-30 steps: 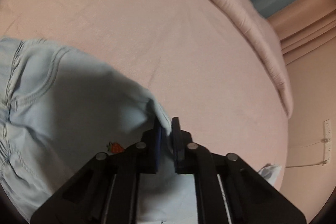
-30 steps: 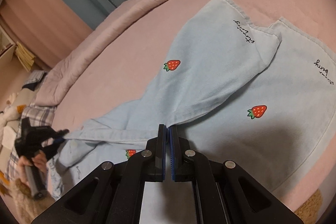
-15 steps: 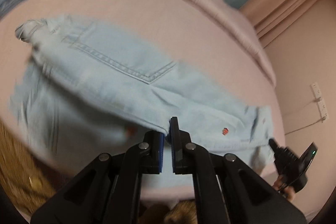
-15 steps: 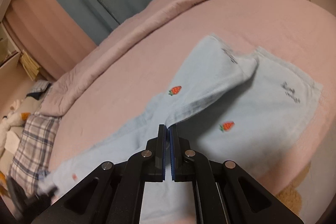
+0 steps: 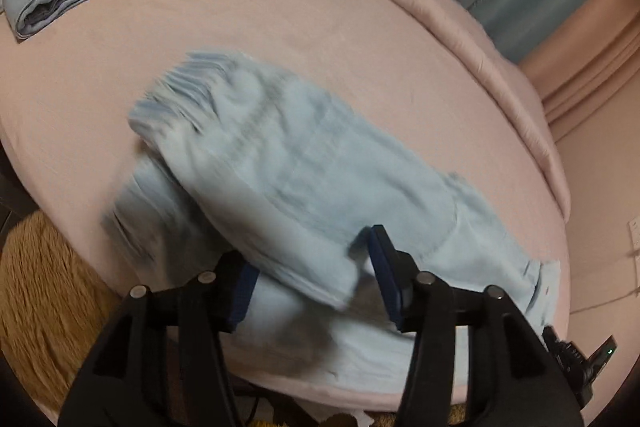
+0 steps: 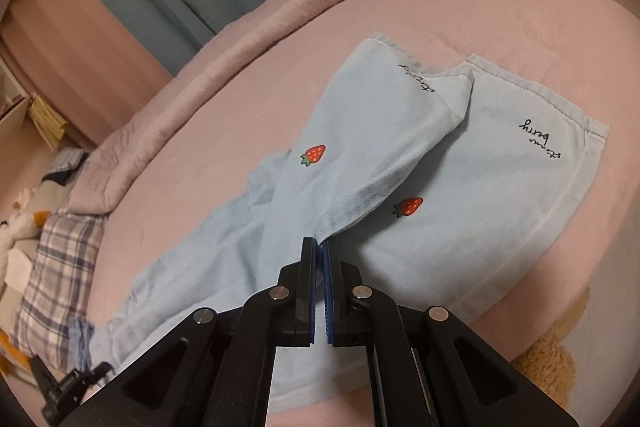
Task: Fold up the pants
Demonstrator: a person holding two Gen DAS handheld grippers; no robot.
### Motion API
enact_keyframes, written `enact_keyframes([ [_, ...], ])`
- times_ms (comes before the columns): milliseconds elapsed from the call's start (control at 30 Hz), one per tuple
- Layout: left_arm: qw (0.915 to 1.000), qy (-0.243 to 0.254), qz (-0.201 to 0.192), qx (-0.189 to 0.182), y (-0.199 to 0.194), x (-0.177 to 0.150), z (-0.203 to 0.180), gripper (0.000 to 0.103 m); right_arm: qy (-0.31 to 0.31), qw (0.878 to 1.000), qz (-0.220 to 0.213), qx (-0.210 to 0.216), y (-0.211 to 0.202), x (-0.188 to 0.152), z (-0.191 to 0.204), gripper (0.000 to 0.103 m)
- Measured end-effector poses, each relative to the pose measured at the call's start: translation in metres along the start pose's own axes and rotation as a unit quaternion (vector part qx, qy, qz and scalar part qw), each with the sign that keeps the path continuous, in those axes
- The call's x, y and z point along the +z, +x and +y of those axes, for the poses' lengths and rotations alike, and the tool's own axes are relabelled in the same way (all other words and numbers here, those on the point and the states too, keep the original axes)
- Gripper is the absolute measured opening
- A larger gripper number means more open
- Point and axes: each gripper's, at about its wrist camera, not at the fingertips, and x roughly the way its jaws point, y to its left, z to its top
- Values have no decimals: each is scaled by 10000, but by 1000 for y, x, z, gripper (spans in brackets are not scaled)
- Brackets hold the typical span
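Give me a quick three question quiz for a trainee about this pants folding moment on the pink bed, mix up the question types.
1. True or false: the left gripper has its fingers spread apart, with nothing pinched between them.
2. Multiple choice: what is the right gripper doing? A) hovering open above the bed B) shut on a fold of the light blue pants C) holding the plaid pillow
3. Fill in: the red motifs printed on the pants are ____.

Key: 1 true; 2 B; 3 strawberries.
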Motion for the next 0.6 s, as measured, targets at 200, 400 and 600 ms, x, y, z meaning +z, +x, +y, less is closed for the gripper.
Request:
enact_keyframes([
  [200, 9988, 479, 46, -23, -21, 2, -4, 22, -155, 9999, -19, 21, -13, 1, 6, 3],
  [400, 9970, 482, 554, 254, 1, -15, 17, 23, -61, 9998, 160, -42, -11, -7, -8, 3],
  [600, 9954, 666, 542, 424, 14, -15, 5, 26, 170, 9991, 363, 140, -4, -5, -21, 7],
])
